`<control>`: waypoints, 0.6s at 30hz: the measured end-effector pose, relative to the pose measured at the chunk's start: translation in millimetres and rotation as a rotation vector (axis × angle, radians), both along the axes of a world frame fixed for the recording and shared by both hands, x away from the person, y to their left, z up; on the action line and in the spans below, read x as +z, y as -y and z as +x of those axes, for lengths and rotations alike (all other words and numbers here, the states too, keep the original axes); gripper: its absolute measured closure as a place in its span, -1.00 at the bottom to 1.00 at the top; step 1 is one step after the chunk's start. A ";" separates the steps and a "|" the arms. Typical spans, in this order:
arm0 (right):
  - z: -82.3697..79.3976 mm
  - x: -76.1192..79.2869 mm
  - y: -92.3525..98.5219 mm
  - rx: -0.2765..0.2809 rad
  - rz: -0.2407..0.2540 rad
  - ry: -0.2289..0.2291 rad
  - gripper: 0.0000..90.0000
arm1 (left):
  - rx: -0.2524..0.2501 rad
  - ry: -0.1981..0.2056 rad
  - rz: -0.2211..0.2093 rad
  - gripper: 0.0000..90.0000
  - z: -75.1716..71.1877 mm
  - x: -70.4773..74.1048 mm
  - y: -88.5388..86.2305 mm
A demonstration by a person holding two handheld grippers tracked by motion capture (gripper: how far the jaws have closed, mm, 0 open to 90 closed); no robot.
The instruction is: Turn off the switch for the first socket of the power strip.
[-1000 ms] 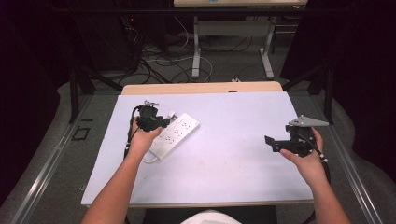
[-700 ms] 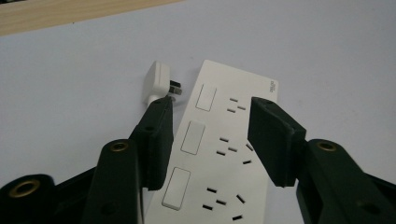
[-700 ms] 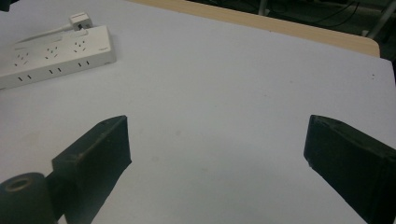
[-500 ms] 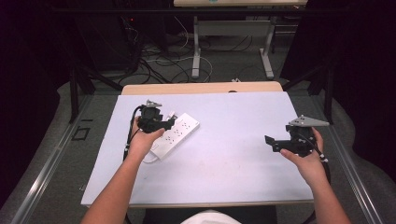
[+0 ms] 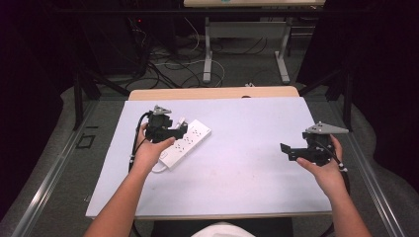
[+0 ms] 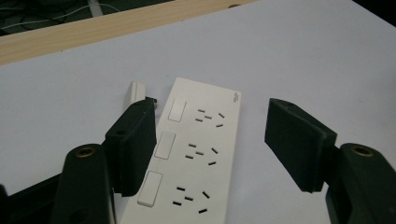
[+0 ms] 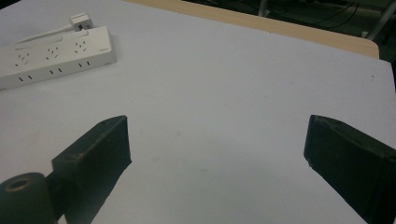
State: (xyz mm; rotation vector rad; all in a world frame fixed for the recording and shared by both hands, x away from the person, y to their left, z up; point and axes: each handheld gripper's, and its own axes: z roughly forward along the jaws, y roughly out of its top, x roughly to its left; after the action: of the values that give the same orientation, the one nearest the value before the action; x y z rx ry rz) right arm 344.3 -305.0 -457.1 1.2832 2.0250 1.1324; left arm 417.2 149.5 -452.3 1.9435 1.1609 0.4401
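A white sheet (image 5: 247, 163) is laid over a wooden table (image 5: 212, 93). Tangled cables (image 5: 168, 59) and a grey desk frame (image 5: 244, 34) are seen on the floor beyond.

In the left gripper view the power strip (image 6: 196, 154) is cut off by the bottom edge, and one black jaw hides its left side. In the high view the left gripper (image 5: 184, 130) covers part of it.

The white worktop (image 5: 237, 187) has a wooden edge (image 5: 207, 93) at 12 o'clock. Beyond it, a grey floor (image 5: 247, 69) carries tangled cables (image 5: 170, 61) and 2 metal desk legs (image 5: 208, 54). Dark curtains (image 5: 375, 59) hang at 3 and 9 o'clock.
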 end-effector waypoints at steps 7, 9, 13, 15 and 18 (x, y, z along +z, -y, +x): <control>-0.5 0.5 -0.2 -0.003 0.004 0.000 -0.85 | 0.011 -0.005 -0.024 -0.65 -8.9 7.3 -0.5; -0.5 0.6 -0.1 -0.003 0.004 0.000 -0.85 | 0.007 -0.008 -0.030 -0.75 -10.8 9.1 -1.2; -0.6 1.2 0.3 -0.003 0.006 0.003 -0.85 | -0.007 -0.022 -0.060 -0.99 -15.9 12.6 -3.6; -0.6 1.5 0.8 -0.001 0.004 0.003 -0.85 | -0.011 -0.025 -0.074 -0.99 -19.8 14.4 -5.1; -0.9 1.9 0.3 -0.003 0.009 0.002 -0.85 | -0.023 -0.018 -0.087 -0.99 -25.5 15.9 -7.2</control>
State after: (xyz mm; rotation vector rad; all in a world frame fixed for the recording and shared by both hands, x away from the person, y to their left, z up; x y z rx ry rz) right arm 343.4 -305.3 -455.2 1.2877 2.0181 1.1424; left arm 391.7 156.8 -436.4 1.8877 1.1487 0.3550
